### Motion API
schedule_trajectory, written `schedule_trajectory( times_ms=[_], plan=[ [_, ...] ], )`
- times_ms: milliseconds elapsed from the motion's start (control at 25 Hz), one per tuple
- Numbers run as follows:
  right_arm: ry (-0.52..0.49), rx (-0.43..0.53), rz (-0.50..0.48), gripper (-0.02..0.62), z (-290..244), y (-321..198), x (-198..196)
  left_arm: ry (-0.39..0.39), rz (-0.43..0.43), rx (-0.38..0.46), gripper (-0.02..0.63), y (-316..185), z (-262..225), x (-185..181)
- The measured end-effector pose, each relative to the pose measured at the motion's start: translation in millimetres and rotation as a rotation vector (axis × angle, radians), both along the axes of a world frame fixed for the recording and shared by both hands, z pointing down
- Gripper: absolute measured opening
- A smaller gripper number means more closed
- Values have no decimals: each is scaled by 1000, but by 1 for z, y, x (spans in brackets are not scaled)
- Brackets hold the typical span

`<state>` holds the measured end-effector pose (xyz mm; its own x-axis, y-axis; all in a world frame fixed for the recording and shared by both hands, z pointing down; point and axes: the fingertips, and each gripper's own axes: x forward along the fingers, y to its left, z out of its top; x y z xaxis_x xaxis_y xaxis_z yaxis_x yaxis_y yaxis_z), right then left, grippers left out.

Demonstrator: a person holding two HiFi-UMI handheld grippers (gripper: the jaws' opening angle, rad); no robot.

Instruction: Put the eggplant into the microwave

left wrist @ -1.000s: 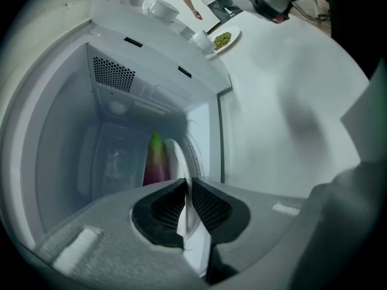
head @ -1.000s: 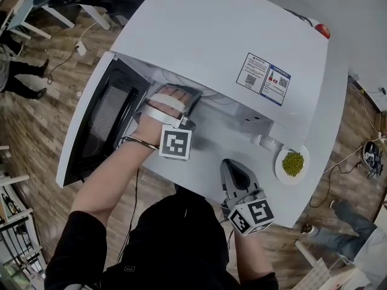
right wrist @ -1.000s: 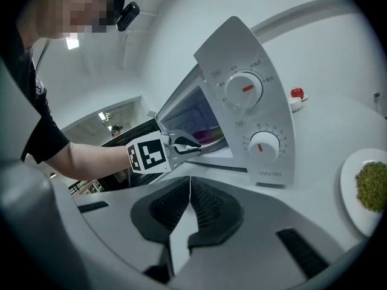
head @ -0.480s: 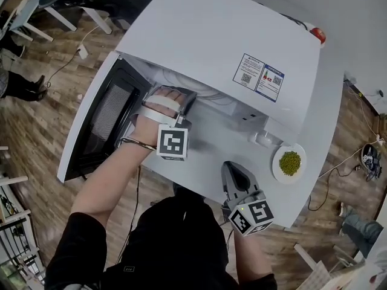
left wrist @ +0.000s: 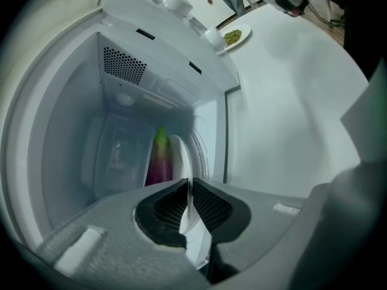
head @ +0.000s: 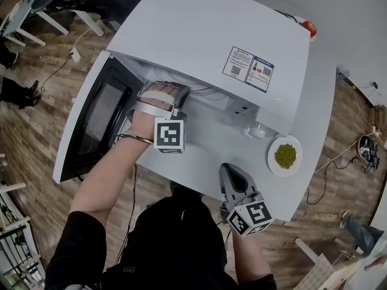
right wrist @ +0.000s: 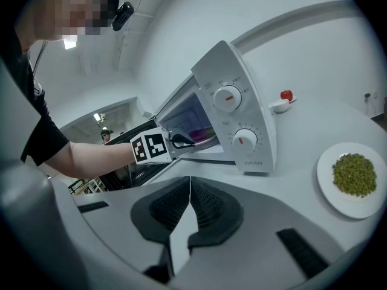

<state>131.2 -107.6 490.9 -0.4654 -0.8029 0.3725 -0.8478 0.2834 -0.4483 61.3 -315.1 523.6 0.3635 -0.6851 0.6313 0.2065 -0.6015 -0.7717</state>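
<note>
The microwave [right wrist: 242, 101] carries the only legible word: small grey letters on its control panel, just below the lower dial [right wrist: 244, 139], seem to read "WAHIN". The fine marks ringing that dial and the upper dial [right wrist: 228, 98] are too small to read. On the microwave's top, near its control-panel end, a white sticker [head: 248, 69] with a blue header shows two QR codes and a small red and green graphic; its print is illegible.

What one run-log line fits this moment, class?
eggplant: inside microwave | door: open | left gripper: jaws just closing, empty | right gripper: shut, empty
</note>
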Motion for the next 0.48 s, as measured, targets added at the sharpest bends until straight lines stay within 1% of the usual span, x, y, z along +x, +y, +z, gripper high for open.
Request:
schedule_trajectory(
  times_ms=[120, 200, 360, 480],
  plan=[
    [6, 10, 2, 17, -4, 3, -1, 56, -23, -14, 32, 3, -5, -3],
    [7, 4, 5, 17, -7, 7, -4, 80, -31, -9, 37, 7, -10, -8],
    [20, -2, 8, 17, -23, 13, -12, 116, -39, -20, 38, 20, -24, -15],
    [35, 7, -6, 17, -43, 17, -22, 120, -27, -38, 38, 42, -36, -20]
  ],
)
